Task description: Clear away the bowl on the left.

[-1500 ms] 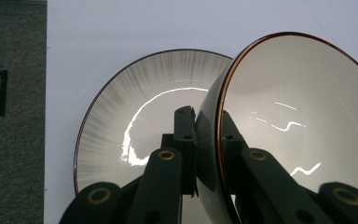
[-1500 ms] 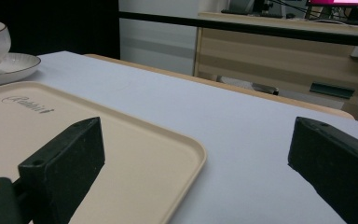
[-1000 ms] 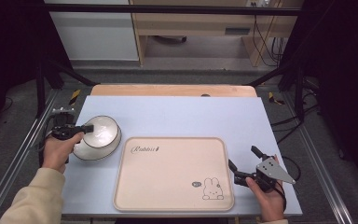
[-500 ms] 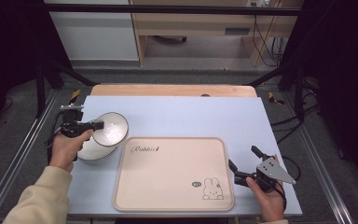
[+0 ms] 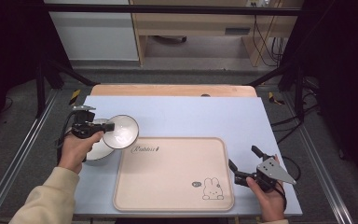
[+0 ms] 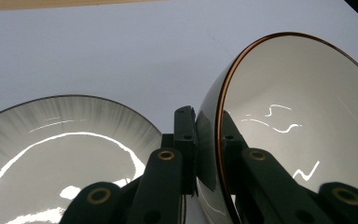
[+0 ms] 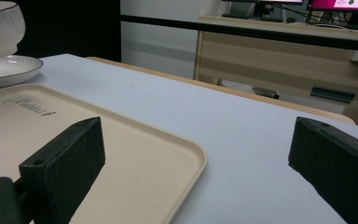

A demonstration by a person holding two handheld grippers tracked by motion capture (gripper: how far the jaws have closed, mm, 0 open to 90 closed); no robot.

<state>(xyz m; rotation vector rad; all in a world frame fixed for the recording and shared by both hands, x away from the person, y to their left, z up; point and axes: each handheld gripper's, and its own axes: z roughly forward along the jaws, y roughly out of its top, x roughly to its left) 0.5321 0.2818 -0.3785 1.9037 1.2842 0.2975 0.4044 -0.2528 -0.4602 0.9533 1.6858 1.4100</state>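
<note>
Pale blue matte sheeting covers the counter (image 5: 191,114), with a strip of bare wood along its far edge and dark floor and metal rails around it. From the high view, a beige rounded-corner tray (image 5: 172,175) lies in the middle, printed with script lettering and a small rabbit. At its left, the left gripper (image 5: 106,127) pinches the rim of a glossy white bowl (image 5: 121,132), which hangs tilted on its side above a white saucer (image 5: 95,150) on the counter. The right gripper (image 5: 243,163) rests low beside the tray's right edge, its fingers spread wide with nothing between them.

Along the left gripper view, two black fingers (image 6: 186,135) are clamped on the bowl's (image 6: 298,116) thin wall, one outside and one inside. The bowl is smooth and shiny, edged with a fine copper-coloured line. The saucer (image 6: 65,140) lies below, round and fluted toward its dark rim.

Through the right gripper view, two blocky black fingers (image 7: 67,161) stand far apart over the tray's (image 7: 135,154) raised lip and the blue sheet. Far off at the left, the ribbed bowl (image 7: 0,28) hangs over the saucer (image 7: 9,67).
</note>
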